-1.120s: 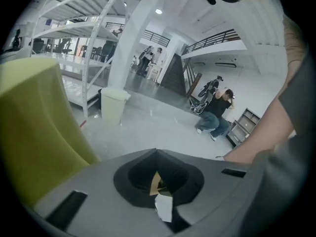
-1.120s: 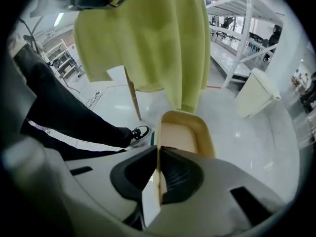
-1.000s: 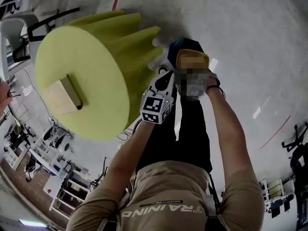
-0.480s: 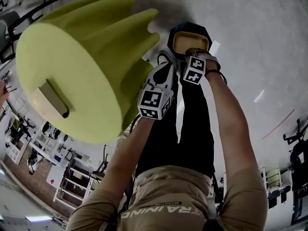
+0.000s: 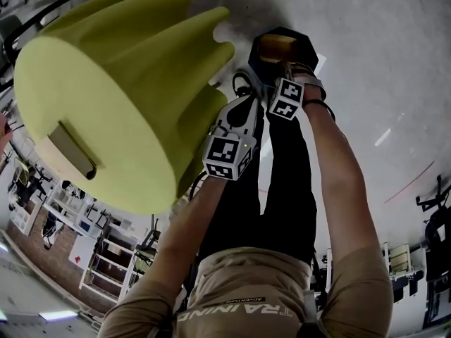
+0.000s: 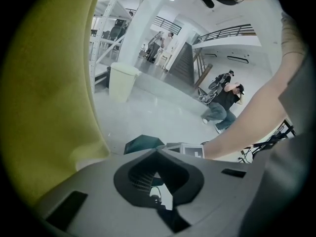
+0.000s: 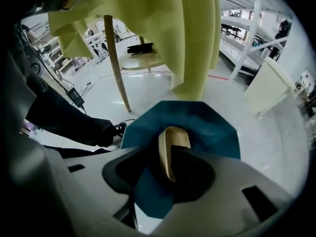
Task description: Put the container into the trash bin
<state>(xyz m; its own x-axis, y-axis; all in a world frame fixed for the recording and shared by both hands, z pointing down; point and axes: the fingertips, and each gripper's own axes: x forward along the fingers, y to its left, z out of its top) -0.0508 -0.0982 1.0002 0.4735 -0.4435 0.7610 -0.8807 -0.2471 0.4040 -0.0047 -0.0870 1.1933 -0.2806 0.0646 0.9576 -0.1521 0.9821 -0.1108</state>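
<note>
A dark teal trash bin (image 5: 301, 50) stands on the floor beside the yellow-green table (image 5: 120, 83). The tan container (image 5: 273, 46) sits in its mouth. In the right gripper view the container (image 7: 170, 149) stands on edge over the bin (image 7: 202, 120), between the jaws of my right gripper (image 7: 165, 168). Those jaws are opening and the left one stands clear of the container. In the head view the right gripper (image 5: 280, 67) points steeply down at the bin. My left gripper (image 5: 246, 94) hangs beside it, shut and empty, with the bin (image 6: 143, 143) just ahead of its tips (image 6: 158, 169).
The yellow-green table's ribbed base crowds the bin's left side, and a tan box (image 5: 67, 150) lies on the tabletop. A beige bin (image 7: 266, 85) and a wooden stool (image 7: 140, 60) stand farther off. Black cables (image 5: 243, 83) lie near the person's feet. A crouching person (image 6: 224, 105) is in the background.
Both grippers have come down towards the bin. The container has sunk from the bin's rim into its mouth, and the right jaws have spread apart.
</note>
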